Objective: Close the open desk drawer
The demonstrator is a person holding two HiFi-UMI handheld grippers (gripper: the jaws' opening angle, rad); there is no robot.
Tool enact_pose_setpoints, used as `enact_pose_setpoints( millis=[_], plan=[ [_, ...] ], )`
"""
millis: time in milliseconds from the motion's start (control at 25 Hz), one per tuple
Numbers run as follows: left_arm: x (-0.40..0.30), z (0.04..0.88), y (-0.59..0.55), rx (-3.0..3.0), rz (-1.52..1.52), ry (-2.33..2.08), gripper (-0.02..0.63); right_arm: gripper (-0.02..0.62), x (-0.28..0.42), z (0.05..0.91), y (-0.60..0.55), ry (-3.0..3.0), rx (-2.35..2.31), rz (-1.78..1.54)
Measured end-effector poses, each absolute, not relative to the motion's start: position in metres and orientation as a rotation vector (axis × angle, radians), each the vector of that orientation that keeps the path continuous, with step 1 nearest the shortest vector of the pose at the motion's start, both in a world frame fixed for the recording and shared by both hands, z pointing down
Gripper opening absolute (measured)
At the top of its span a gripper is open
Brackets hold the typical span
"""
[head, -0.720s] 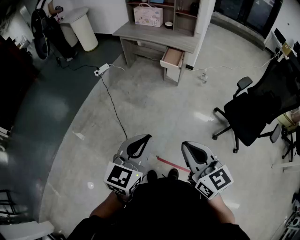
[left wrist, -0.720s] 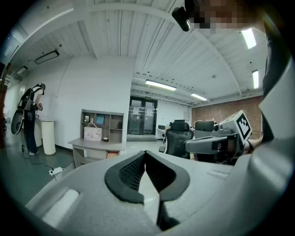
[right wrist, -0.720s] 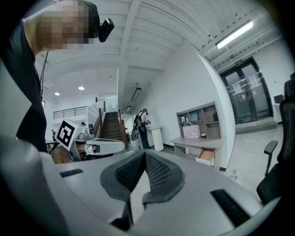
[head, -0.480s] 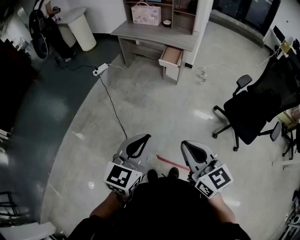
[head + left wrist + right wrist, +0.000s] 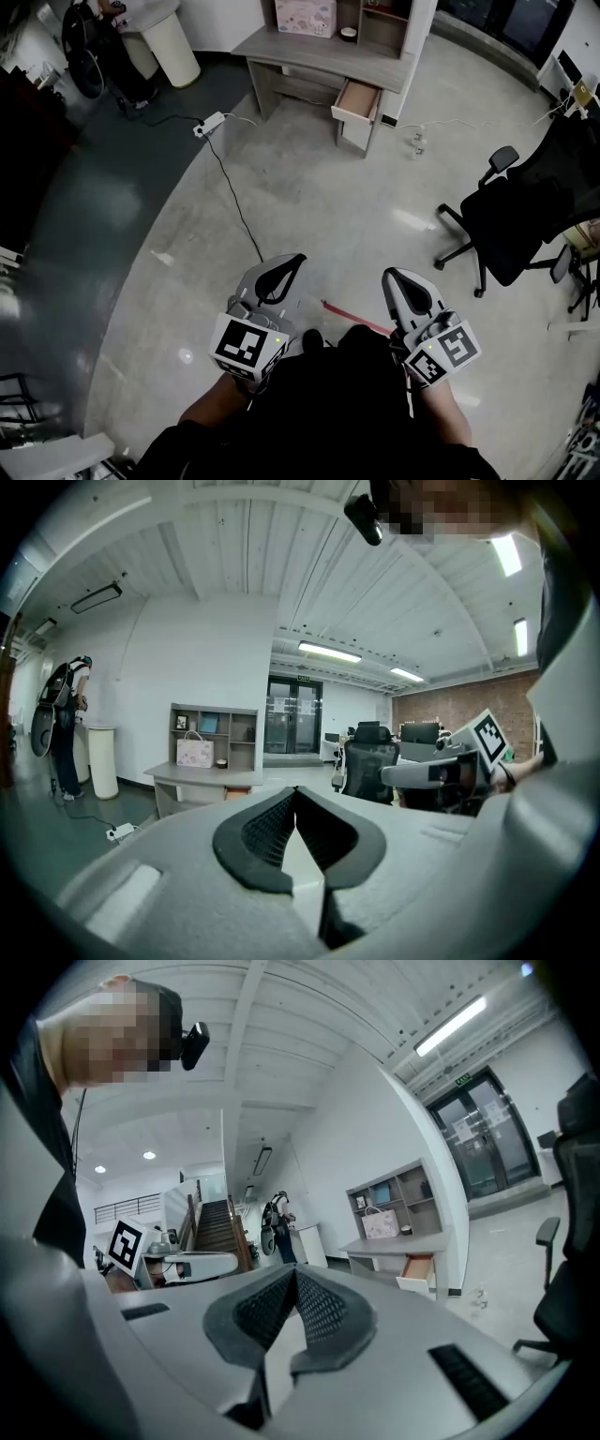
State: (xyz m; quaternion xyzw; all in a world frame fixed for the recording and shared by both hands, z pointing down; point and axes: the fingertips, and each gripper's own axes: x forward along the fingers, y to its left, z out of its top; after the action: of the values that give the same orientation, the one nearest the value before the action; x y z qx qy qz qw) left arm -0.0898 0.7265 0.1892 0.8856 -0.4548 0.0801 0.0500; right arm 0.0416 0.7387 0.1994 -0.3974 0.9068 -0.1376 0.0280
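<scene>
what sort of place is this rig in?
Likely an open-plan office or workshop: a desk with a shelf unit and an open drawer, a black swivel office chair, and a polished concrete floor.

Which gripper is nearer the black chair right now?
Right. The chair stands ahead and right of the right gripper; the left gripper sits farther left again.

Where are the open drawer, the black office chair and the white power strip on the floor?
open drawer (image 5: 358, 97): head view, on its wooden inside.
office chair (image 5: 517, 216): head view, on its black seat.
power strip (image 5: 208, 124): head view, on its white body.
</scene>
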Motion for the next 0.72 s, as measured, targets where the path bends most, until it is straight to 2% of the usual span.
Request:
enact_pose_setpoints(
  millis=[320,720],
  plan=[
    [-0.1,0.206,0.683,2.663,0.289,-1.378,0.008,0.012,0.038,0.221,0.691,2.749,-1.224,-0.546],
    [-0.092,0.197,0.534,2.616,0.332,-1.534,0.008,0.012,0.04,0.225,0.536,2.809,-1.052,-0.554]
  ],
)
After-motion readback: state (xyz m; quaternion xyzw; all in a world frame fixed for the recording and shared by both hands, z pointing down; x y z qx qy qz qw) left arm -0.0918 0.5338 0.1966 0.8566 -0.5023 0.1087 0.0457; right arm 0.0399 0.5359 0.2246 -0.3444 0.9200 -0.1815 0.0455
